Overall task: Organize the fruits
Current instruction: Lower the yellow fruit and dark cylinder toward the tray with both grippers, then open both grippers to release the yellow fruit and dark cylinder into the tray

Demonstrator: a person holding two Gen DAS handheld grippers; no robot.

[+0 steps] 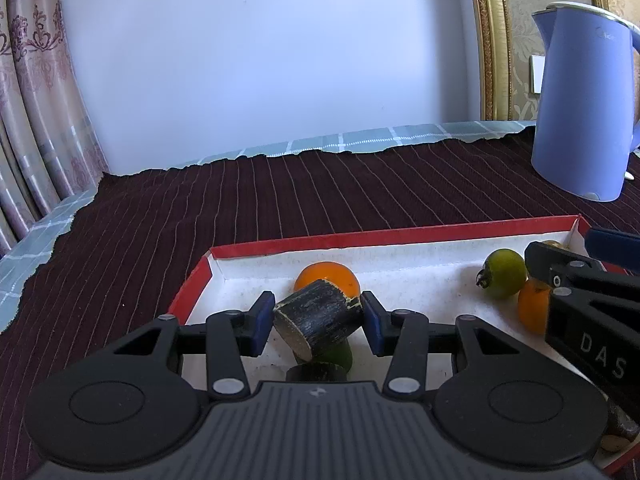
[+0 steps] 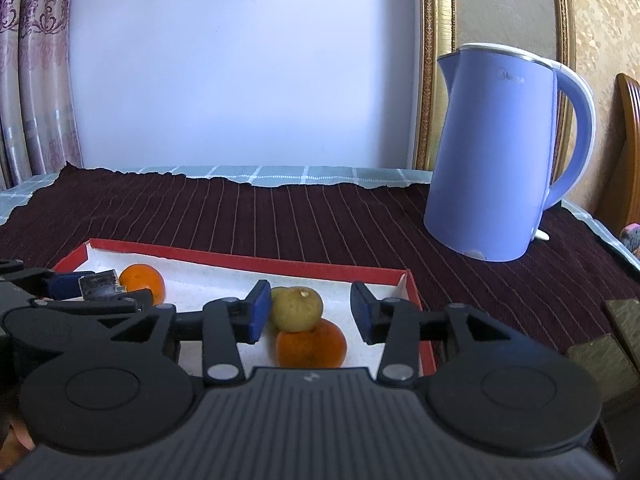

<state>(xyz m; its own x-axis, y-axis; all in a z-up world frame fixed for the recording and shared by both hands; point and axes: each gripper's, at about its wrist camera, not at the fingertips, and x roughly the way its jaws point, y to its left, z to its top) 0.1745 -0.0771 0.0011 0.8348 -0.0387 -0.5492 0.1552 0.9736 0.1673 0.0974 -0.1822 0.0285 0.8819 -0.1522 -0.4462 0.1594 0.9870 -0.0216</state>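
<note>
A: Left tool [image 1: 318, 322] clamped on a dark sugarcane chunk [image 1: 316, 320], tilted, held just above the white floor of the red-rimmed tray [image 1: 400, 236]. Another dark chunk [image 1: 318, 372] and something green [image 1: 340, 354] right below it, mostly hidden.

B: And just behind the chunk, an orange [image 1: 328, 278] toward the tray's far wall. Same orange [image 2: 143, 282] at the tray's left end in the right wrist view.

A: Right tool [image 2: 306, 312] spread wide, gripping nothing. Between its pads, a green fruit [image 2: 297, 307] touching a second orange [image 2: 311, 344] on its near side, both in the tray's right end.

B: Can't tell whether the green one rests on top or just behind.

A: Blue kettle [image 2: 496, 152] far right on the dark striped cloth [image 2: 280, 220] over the surface, well apart from the tray.
</note>
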